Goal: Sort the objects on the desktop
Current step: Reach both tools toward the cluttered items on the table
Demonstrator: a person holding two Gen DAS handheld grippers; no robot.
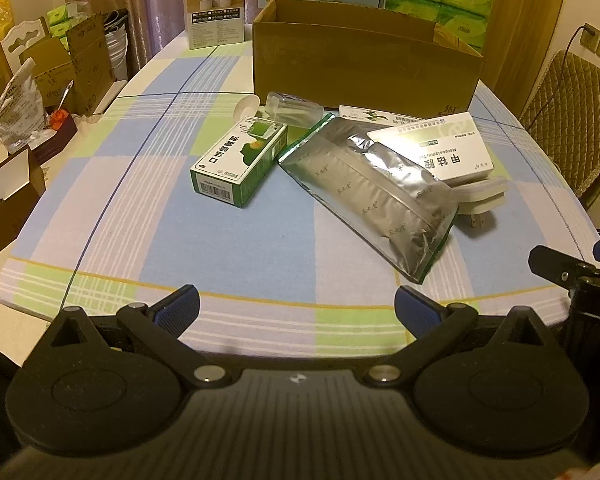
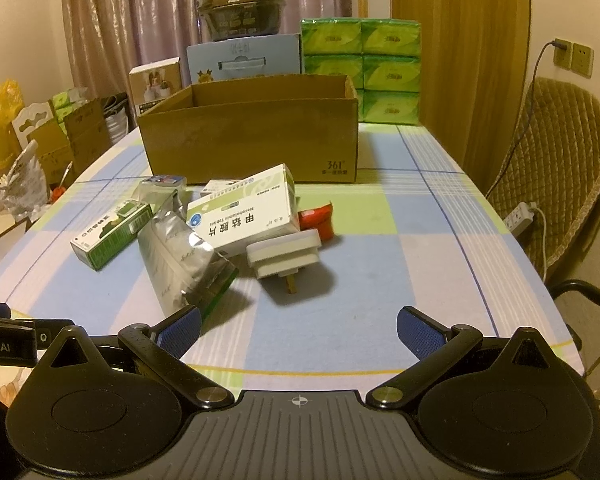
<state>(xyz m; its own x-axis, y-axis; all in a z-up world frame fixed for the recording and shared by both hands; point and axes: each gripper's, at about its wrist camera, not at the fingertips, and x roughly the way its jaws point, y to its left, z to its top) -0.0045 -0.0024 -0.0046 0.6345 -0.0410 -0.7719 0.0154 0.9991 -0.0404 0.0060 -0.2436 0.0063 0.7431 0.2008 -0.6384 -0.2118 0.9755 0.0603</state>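
Foil pouch [image 1: 374, 194] crinkled, silver, green-edged, lying flat; left tool [image 1: 296, 310], right tool [image 2: 298, 330] wide, empty.

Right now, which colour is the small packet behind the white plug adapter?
Red packet, seen best in the right wrist view.

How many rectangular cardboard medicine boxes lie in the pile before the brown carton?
3: a green-and-white medicine box at the left, a large white medicine box leaning on the silver foil pouch, and a small white box partly hidden behind. More may be covered.
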